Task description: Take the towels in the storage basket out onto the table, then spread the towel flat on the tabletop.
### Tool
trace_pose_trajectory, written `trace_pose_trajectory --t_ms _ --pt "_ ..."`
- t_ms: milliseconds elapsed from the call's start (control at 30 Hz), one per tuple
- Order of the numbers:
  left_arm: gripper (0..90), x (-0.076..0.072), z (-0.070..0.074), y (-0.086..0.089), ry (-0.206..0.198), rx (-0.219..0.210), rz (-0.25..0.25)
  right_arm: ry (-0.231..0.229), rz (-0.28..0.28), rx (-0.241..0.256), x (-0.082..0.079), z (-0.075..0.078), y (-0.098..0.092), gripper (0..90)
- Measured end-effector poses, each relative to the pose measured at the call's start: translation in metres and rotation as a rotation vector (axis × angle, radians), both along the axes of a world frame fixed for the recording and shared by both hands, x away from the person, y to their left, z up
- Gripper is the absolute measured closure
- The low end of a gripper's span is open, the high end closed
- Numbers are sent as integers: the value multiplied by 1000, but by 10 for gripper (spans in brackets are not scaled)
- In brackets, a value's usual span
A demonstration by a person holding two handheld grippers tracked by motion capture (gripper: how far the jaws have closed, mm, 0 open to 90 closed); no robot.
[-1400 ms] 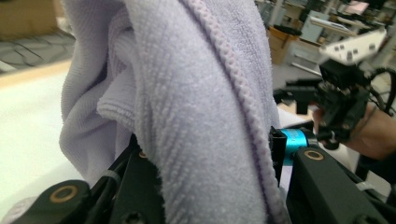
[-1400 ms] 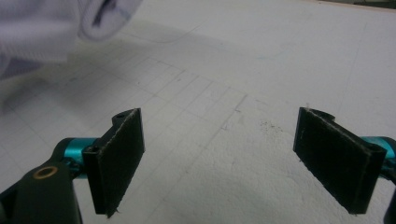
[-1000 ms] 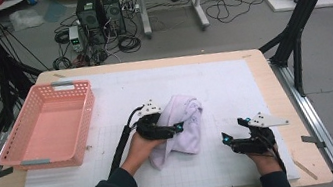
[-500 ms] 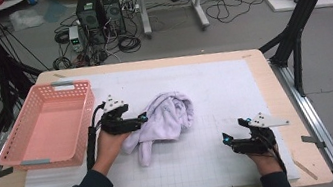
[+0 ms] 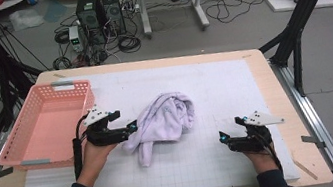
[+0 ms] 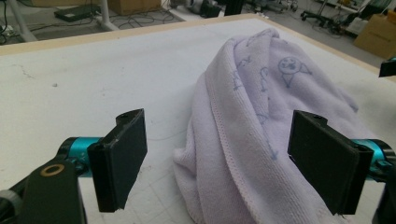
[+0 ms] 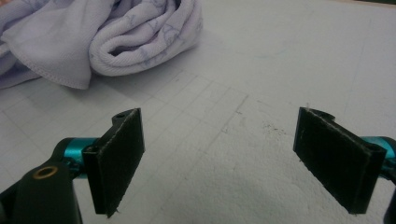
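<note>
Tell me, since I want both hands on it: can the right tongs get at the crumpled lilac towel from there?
Probably yes: the right tongs stand open, with bare white mat between them and the crumpled lilac towel.

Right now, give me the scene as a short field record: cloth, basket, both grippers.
cloth: lilac towel, crumpled in a heap on the white mat, blue doodles printed on it
basket: pink basket at the mat's left edge, nothing visible inside
left gripper: open, jaws either side of the towel's near edge, not closed on it
right gripper: open, over bare mat, apart from the towel
</note>
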State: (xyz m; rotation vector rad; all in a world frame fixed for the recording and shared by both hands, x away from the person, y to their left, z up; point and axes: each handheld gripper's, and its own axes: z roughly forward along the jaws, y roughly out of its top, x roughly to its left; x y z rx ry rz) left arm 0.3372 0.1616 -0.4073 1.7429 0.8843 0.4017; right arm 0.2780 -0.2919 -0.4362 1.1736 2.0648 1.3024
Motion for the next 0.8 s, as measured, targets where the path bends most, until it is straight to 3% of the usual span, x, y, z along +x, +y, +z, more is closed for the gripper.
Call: trace_pose_trajectory --t_ms 200,400,600,700,800 --pt "201 0 -1 1 3 -15 -7 -1 -5 4 -2 1 0 151" --pt "197 -2 -1 -4 10 -2 -25 -3 -15 -1 -1 2 0 151" --pt "281 -1 -3 -11 23 -6 -91 0 -17 -10 1 0 3 151" --pt "303 -2 -5 -18 31 6 -138 0 -24 -8 1 0 3 151" --pt "321 -3 -8 -28 50 62 -168 -4 -23 -22 2 0 3 151"
